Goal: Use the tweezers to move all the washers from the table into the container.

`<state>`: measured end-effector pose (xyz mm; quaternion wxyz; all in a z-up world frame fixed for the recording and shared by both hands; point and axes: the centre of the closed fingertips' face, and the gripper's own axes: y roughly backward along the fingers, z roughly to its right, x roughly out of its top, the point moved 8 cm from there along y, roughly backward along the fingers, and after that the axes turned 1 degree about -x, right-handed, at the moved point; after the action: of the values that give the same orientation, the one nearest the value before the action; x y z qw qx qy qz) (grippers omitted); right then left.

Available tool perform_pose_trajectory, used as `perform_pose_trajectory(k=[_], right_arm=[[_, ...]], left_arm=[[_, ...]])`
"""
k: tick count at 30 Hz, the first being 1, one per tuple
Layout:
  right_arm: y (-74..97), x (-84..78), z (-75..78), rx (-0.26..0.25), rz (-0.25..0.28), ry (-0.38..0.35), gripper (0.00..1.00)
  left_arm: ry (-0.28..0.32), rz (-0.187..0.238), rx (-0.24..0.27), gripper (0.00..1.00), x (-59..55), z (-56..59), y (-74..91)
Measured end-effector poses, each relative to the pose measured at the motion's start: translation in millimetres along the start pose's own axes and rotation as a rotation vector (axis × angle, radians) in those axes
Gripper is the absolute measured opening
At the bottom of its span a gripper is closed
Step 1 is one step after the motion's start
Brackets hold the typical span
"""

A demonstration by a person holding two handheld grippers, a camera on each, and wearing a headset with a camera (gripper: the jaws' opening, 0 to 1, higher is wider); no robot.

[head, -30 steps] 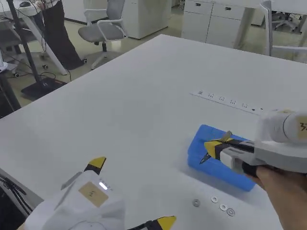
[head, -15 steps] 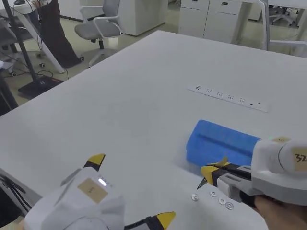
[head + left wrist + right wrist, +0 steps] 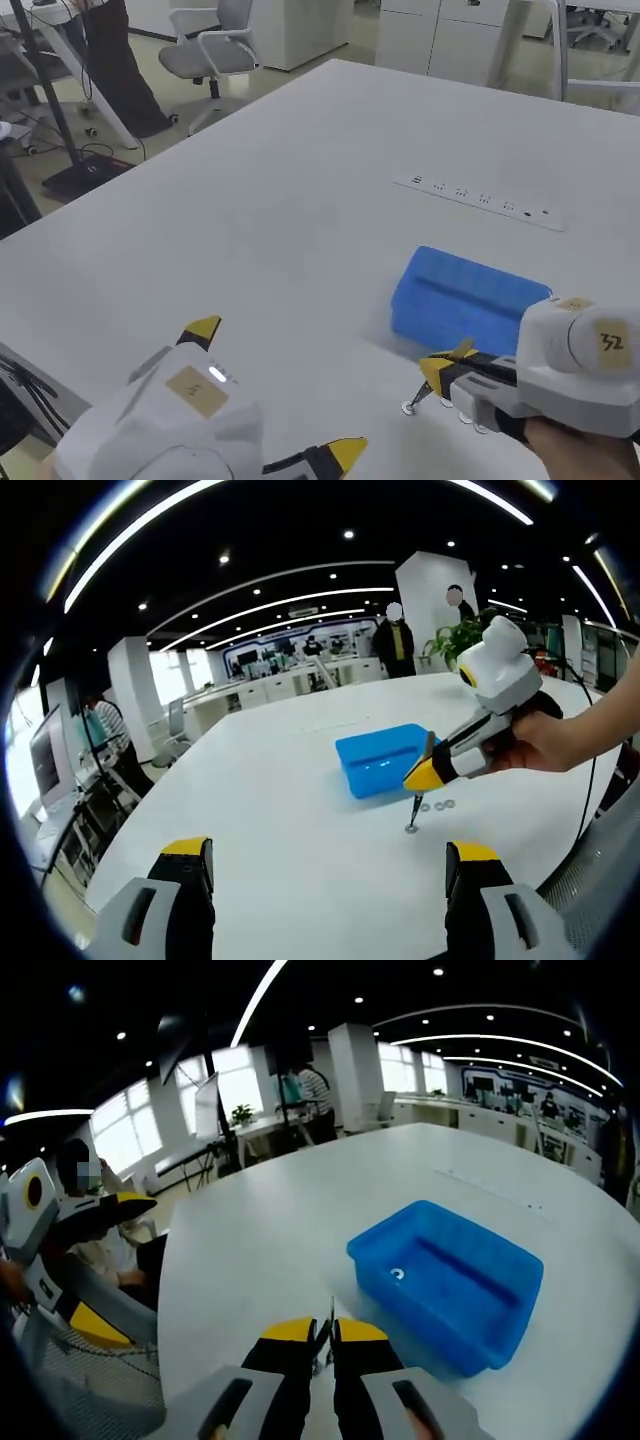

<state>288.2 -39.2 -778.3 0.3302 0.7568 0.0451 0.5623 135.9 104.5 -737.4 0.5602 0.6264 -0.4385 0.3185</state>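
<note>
Right gripper view, blue container (image 3: pixel 452 1292) holding 1 washer (image 3: pixel 398 1274), right tongs (image 3: pixel 327 1329) clamped on tweezers (image 3: pixel 414 812), left tongs (image 3: pixel 327 851) wide, empty.

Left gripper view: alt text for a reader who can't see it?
The right gripper, in a person's hand, holds tweezers tip-down at a washer on the white table, near a blue container. Two more washers lie beside it; the left gripper stands open in the foreground.

Container (image 3: pixel 465 300) on table (image 3: pixel 280 230): one washer (image 3: pixel 397 1274) inside, loose washers (image 3: pixel 408 407) and tweezers (image 3: pixel 414 810) tip just before it, socket strip (image 3: pixel 480 200) behind it.
</note>
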Motion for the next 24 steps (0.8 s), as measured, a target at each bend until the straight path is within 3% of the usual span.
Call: perform_pose_trajectory(k=[20, 24], right_arm=[[1.0, 1.2, -5.1, 0.015, 0.000, -0.021, 0.03], [0.0, 0.3, -4.9, 0.011, -0.005, 0.004, 0.03]], left_arm=[[-0.002, -0.002, 0.006, 0.99, 0.2, -0.3, 0.0], [-0.005, -0.005, 0.007, 0.99, -0.2, -0.3, -0.2]])
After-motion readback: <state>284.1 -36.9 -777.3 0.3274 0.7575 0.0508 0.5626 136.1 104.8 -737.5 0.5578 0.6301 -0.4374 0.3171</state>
